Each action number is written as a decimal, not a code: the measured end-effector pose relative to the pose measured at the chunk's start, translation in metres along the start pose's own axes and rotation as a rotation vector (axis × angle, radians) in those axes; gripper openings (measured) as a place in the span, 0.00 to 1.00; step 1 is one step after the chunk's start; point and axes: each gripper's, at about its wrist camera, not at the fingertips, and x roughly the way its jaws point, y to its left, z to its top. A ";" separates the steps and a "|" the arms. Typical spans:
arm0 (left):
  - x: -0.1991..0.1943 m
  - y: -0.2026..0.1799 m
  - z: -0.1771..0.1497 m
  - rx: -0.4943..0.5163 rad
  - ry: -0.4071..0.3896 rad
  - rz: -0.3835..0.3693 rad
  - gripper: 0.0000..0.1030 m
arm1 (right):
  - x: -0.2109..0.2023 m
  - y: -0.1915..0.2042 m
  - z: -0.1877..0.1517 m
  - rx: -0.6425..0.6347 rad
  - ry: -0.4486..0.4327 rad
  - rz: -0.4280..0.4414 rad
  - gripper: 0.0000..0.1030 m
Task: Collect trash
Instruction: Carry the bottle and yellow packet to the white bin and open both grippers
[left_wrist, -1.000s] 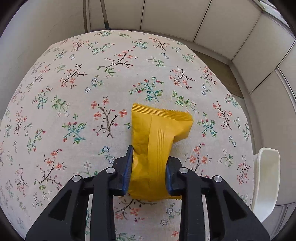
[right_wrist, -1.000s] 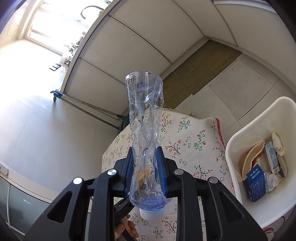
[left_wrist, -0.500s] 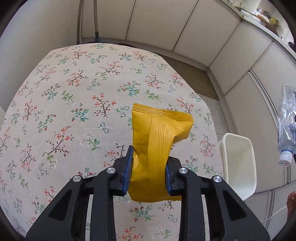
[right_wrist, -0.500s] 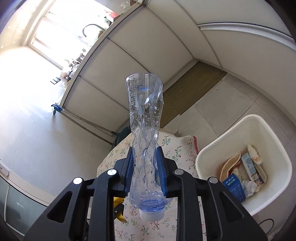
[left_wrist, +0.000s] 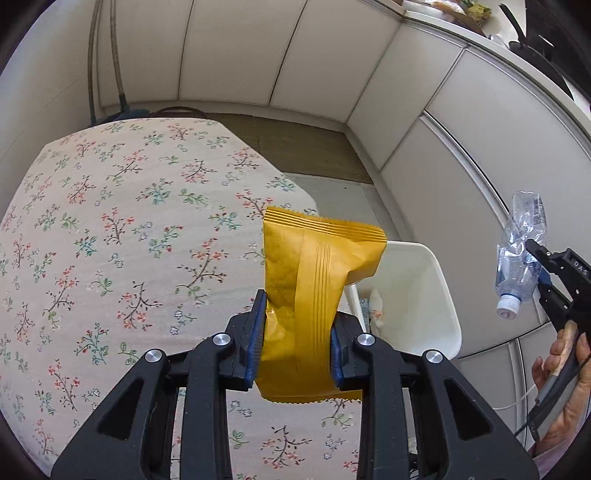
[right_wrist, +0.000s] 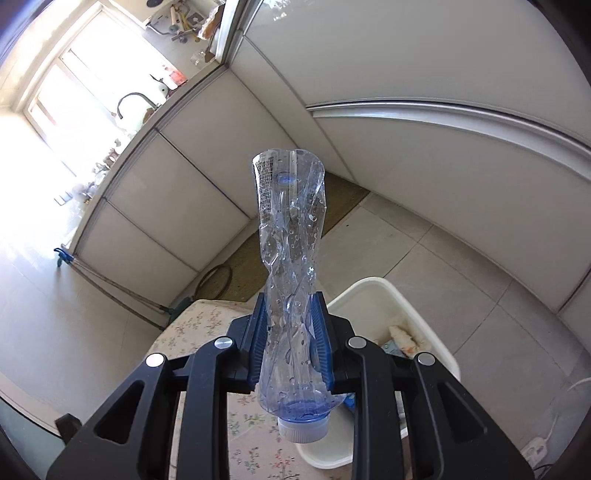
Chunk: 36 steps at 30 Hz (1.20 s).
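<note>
Bottle (right_wrist: 290, 280) cap toward camera, wrapper (left_wrist: 314, 288) lengthwise

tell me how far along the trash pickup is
Done: the white bin beside the table already holds some scraps. In hand: the left gripper is shut on a yellow wrapper and the right gripper on a crushed plastic bottle, both lifted near the bin. Left: dropping both in. The visible tablecloth shows no other trash.
</note>
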 end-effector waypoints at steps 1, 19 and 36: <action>0.001 -0.006 0.000 0.008 -0.001 -0.004 0.27 | 0.002 -0.005 0.001 -0.014 -0.006 -0.032 0.24; 0.032 -0.088 0.006 0.097 0.009 -0.055 0.27 | 0.039 -0.033 0.006 -0.030 0.039 -0.206 0.57; 0.052 -0.156 0.031 0.139 -0.007 -0.131 0.27 | -0.002 -0.055 0.016 -0.072 -0.122 -0.489 0.94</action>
